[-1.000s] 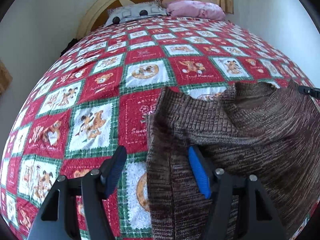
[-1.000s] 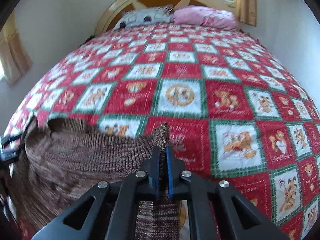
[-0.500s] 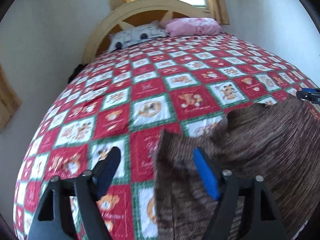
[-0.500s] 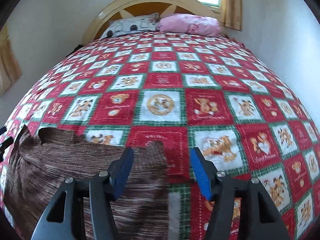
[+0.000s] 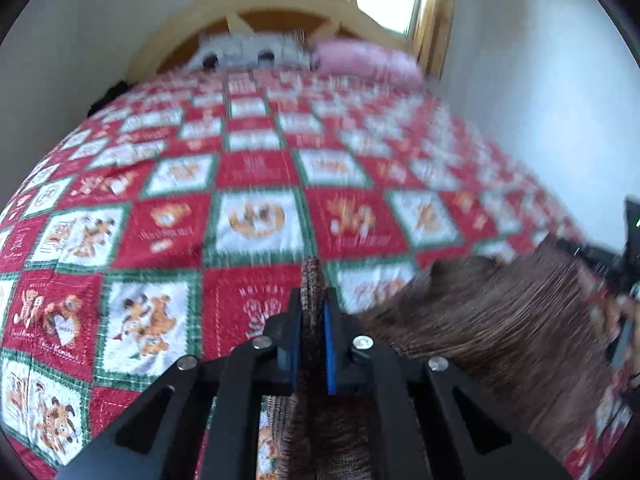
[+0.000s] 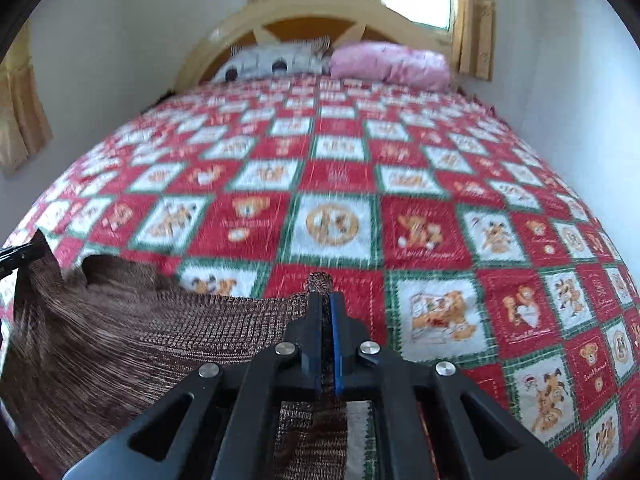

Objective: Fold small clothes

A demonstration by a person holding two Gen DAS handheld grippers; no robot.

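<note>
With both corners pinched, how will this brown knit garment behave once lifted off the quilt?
Probably floppy: the brown knit garment sags between the left hand-held gripper and right hand-held gripper. Its coarse ribbed weave likely resists slipping and may stretch.

Motion-blurred pillows (image 5: 304, 54), left view.

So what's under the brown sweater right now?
The quilt lies under the sweater, its red, white and green squares showing all around. The squares beneath the knit are hidden. Both grippers, left and right, pinch its corners.
</note>
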